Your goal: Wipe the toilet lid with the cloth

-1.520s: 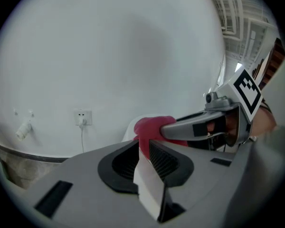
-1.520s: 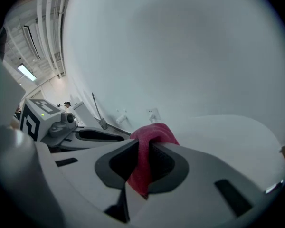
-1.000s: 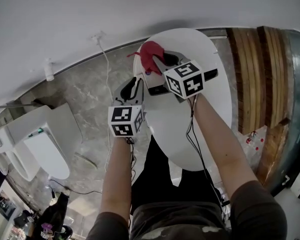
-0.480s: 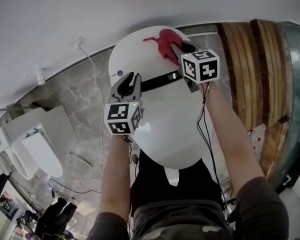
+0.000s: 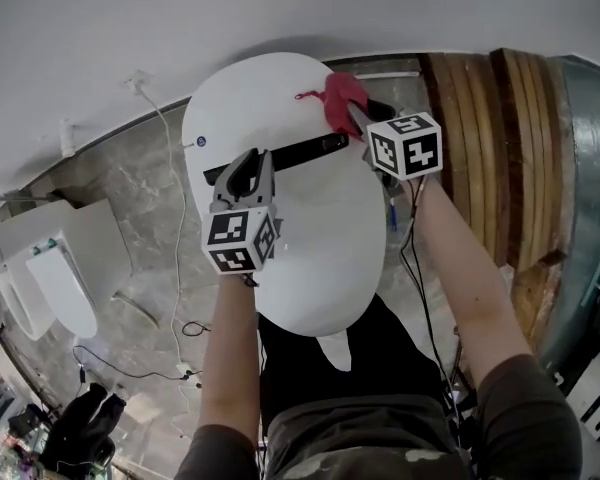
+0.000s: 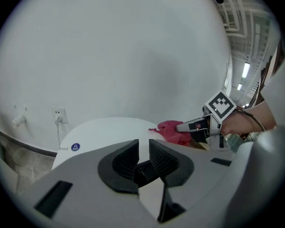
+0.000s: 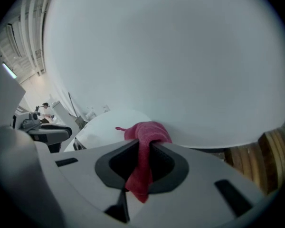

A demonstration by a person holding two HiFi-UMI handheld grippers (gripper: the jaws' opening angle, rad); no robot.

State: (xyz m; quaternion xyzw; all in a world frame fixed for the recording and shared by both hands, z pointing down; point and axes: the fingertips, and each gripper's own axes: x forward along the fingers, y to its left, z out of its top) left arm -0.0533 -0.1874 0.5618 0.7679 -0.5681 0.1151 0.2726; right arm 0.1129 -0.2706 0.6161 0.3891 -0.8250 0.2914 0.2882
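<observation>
Now farther right, cloth point(image 5: 337, 95) on toilet lid point(image 5: 310, 230), in right gripper point(image 5: 358, 120)

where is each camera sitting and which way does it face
Head view: on the person's head, looking steeply down at the toilet lid; both forearms, left gripper and right gripper show.
Left gripper view: on the left gripper, looking along its parted, empty jaws across the lid to the wall; the right hand shows.
Right gripper view: on the right gripper, looking along jaws shut on the red cloth toward the wall.
Shared: all three show lid and cloth.
</observation>
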